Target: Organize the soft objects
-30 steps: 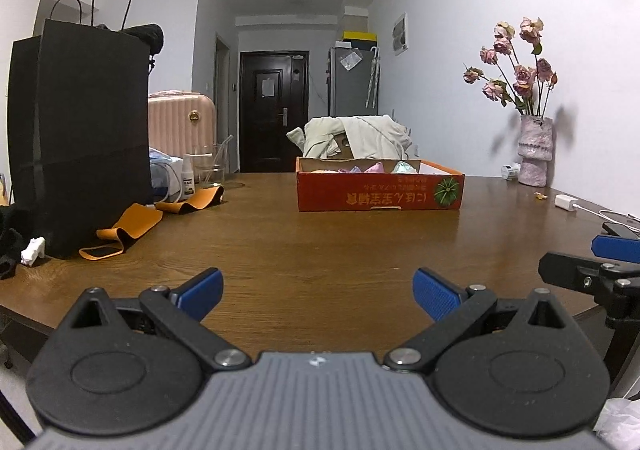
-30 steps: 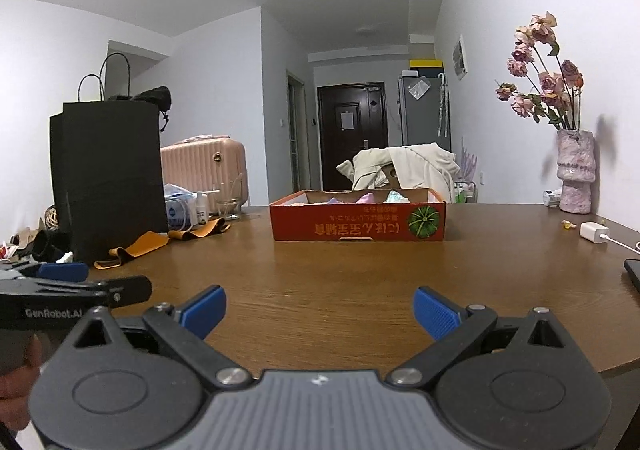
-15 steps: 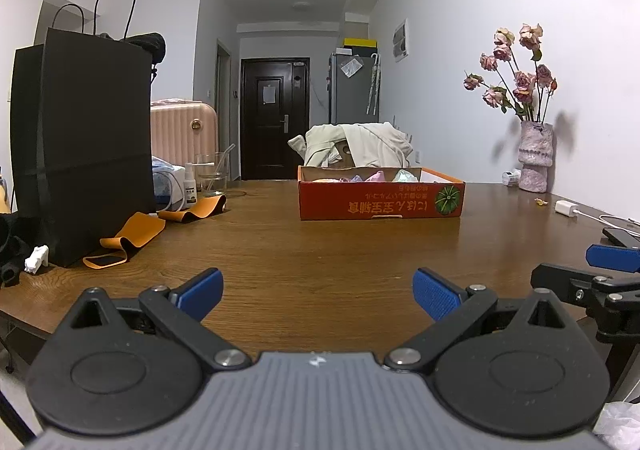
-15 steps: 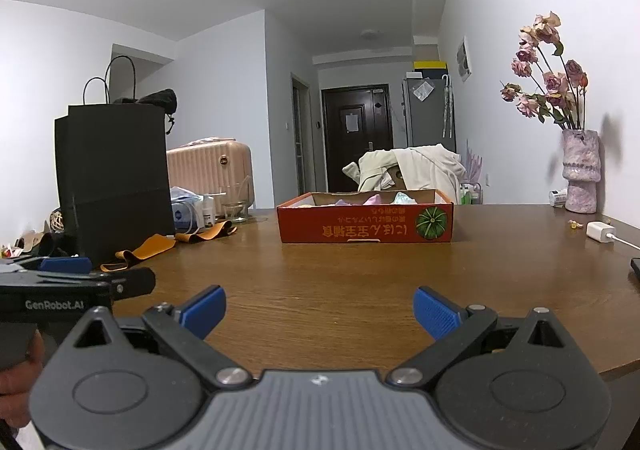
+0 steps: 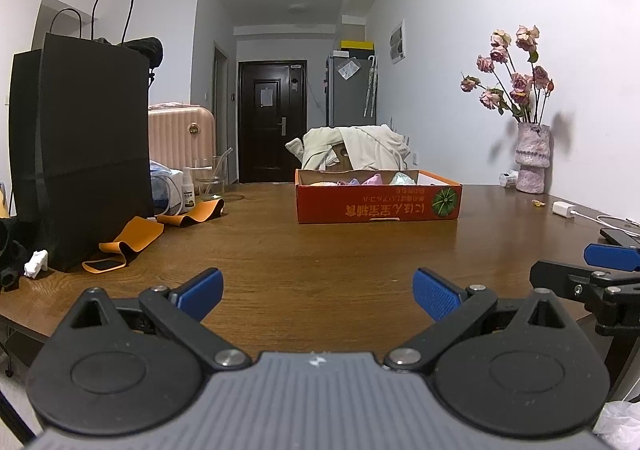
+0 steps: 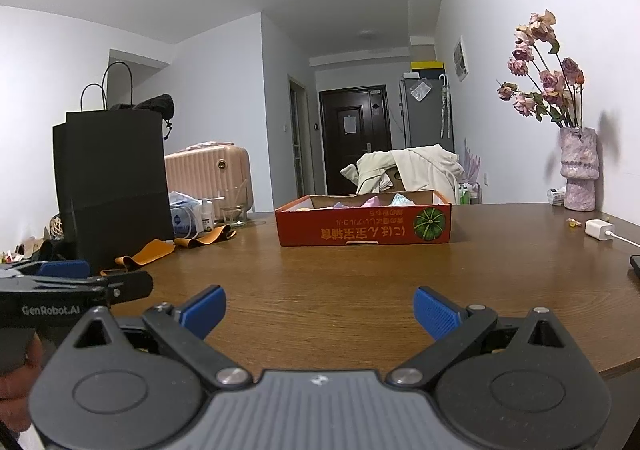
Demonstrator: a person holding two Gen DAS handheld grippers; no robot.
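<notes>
A shallow red cardboard box (image 5: 378,197) sits far across the wooden table (image 5: 320,250); it also shows in the right wrist view (image 6: 364,222). Several pastel soft objects (image 5: 372,179) lie inside it, mostly hidden by its wall; they also show in the right wrist view (image 6: 374,201). My left gripper (image 5: 318,292) is open and empty near the table's front edge. My right gripper (image 6: 319,310) is open and empty, level beside it. Each gripper shows at the edge of the other's view.
A tall black paper bag (image 5: 80,153) stands at the left with orange straps (image 5: 132,238) at its foot. Bottles and a glass (image 5: 208,179) stand behind. A vase of dried roses (image 5: 530,157), a white charger (image 5: 564,208) and a phone (image 5: 618,236) are at the right.
Both grippers have dropped slightly and moved a little back, so the box looks lower and flatter. Both stay open and empty.
</notes>
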